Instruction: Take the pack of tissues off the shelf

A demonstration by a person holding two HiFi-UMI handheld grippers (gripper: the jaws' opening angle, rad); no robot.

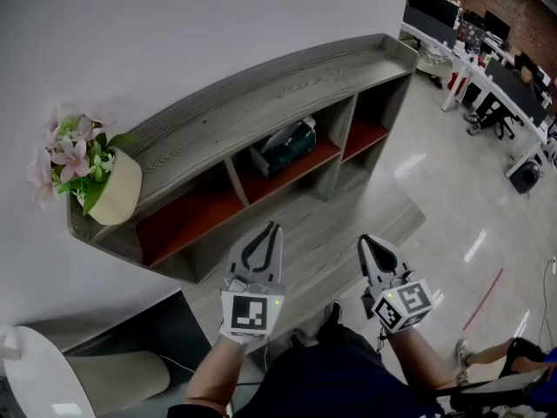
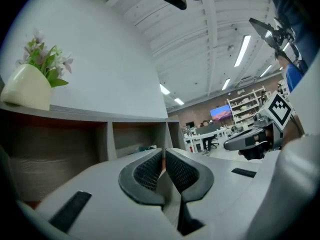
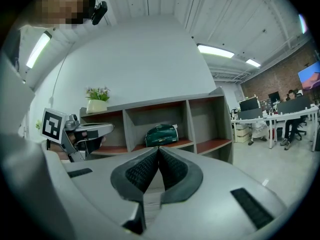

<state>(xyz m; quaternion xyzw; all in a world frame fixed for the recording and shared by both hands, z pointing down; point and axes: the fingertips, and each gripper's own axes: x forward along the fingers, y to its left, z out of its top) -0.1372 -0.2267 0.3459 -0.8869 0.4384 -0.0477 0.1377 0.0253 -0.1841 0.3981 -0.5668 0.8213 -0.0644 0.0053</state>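
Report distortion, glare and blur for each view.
Head view: shelf bows into a curve, glare streaks the floor. Left gripper view: fisheye with dark corners, ceiling lights blown out. Right gripper view: same fisheye, pack of tissues sharp.

Shelf matt grey wood; floor glossy.

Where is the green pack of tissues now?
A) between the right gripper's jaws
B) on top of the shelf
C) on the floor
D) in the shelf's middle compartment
D: the pack of tissues lies inside the middle compartment of the shelf, on its red board.
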